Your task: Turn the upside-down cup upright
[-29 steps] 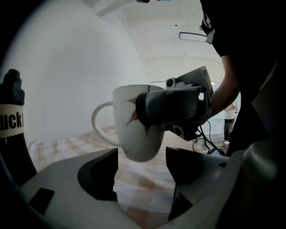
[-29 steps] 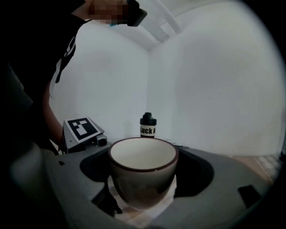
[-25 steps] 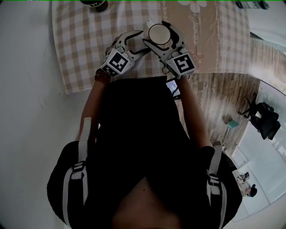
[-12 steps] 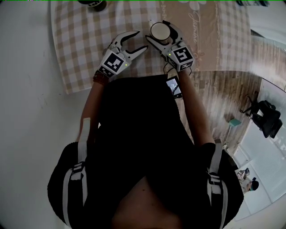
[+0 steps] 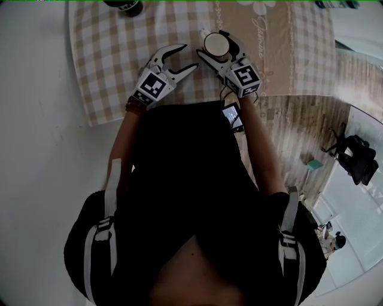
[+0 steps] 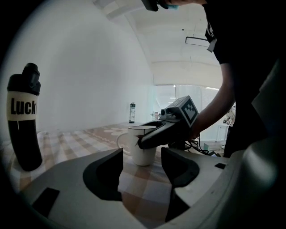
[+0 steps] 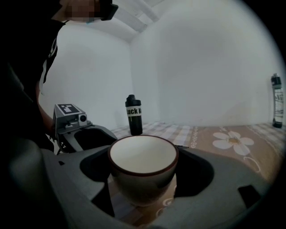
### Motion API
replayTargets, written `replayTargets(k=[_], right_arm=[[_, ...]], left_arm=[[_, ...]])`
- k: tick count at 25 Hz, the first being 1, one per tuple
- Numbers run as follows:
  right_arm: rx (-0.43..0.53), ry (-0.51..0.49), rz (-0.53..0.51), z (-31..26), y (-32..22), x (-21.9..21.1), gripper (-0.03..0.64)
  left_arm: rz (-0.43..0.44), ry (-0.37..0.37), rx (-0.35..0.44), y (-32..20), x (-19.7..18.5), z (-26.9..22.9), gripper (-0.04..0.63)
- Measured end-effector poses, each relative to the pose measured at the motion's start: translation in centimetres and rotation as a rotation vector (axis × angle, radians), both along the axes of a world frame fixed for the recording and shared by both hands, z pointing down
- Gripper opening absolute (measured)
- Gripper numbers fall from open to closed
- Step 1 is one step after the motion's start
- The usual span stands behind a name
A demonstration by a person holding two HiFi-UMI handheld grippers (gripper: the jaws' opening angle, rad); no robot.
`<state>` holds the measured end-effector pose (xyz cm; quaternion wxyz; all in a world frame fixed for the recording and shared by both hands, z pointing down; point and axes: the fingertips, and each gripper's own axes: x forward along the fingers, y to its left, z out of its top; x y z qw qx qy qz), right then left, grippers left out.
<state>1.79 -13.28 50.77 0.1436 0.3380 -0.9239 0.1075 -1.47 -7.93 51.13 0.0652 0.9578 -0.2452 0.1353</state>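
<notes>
A white cup (image 5: 215,43) with a dark rim stands mouth up on the checked tablecloth (image 5: 108,60). My right gripper (image 5: 211,37) is shut on it, one jaw on each side of its body. In the right gripper view the cup (image 7: 143,167) fills the gap between the jaws and shows its pale inside. My left gripper (image 5: 190,55) hovers open and empty just left of the cup, not touching it. From the left gripper view the cup (image 6: 142,145) stands beyond the open jaws, with the right gripper (image 6: 165,132) clamped across it.
A black bottle (image 5: 125,5) with a white label stands at the cloth's far left, also seen as a bottle (image 6: 24,116) close by. A second small bottle (image 7: 277,100) stands far back. The table's near edge runs by the person's body. An office chair (image 5: 353,158) is on the floor.
The right gripper has carried the cup down and away from the person onto the cloth. The left gripper, close against the cup before, now stands apart from it.
</notes>
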Motion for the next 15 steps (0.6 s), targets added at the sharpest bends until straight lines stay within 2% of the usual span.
replayTargets(k=[10, 15], right_arm=[[0.048, 0.112, -0.052, 0.4, 1.3, -0.3, 0.408], [-0.019, 0.082, -0.099, 0.6, 1.6, -0.3, 0.414]], left_arm=[[0.003, -0.001, -0.006, 0.5, 0.3, 0.5, 0.282], [0.008, -0.002, 0.007, 0.9, 0.4, 0.2, 0.282]])
